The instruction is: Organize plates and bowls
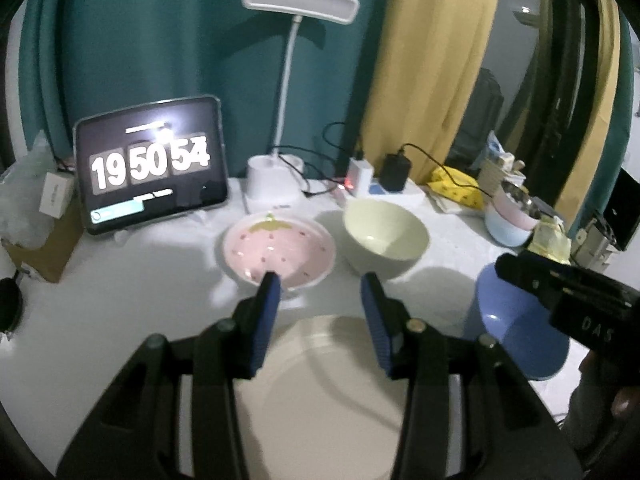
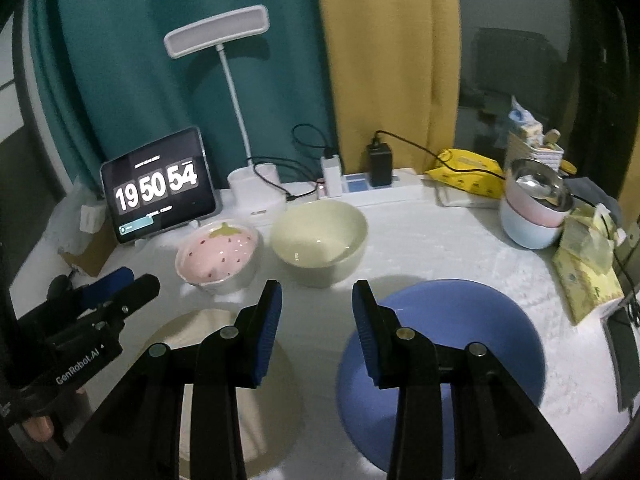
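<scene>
Hovering over the cream plate [image 1: 320,380], the left gripper [image 1: 320,284] has its 2 blue pads parted with nothing between them. Just ahead of its left pad sits the pink strawberry bowl [image 1: 279,250], ahead of the right pad the pale green bowl [image 1: 386,236], and to the right the blue plate [image 1: 520,332].

From the right wrist, the right gripper [image 2: 317,292] is likewise unclenched and empty, the blue plate under its right finger, the cream plate [image 2: 208,328] lower left, both bowls ahead.
</scene>
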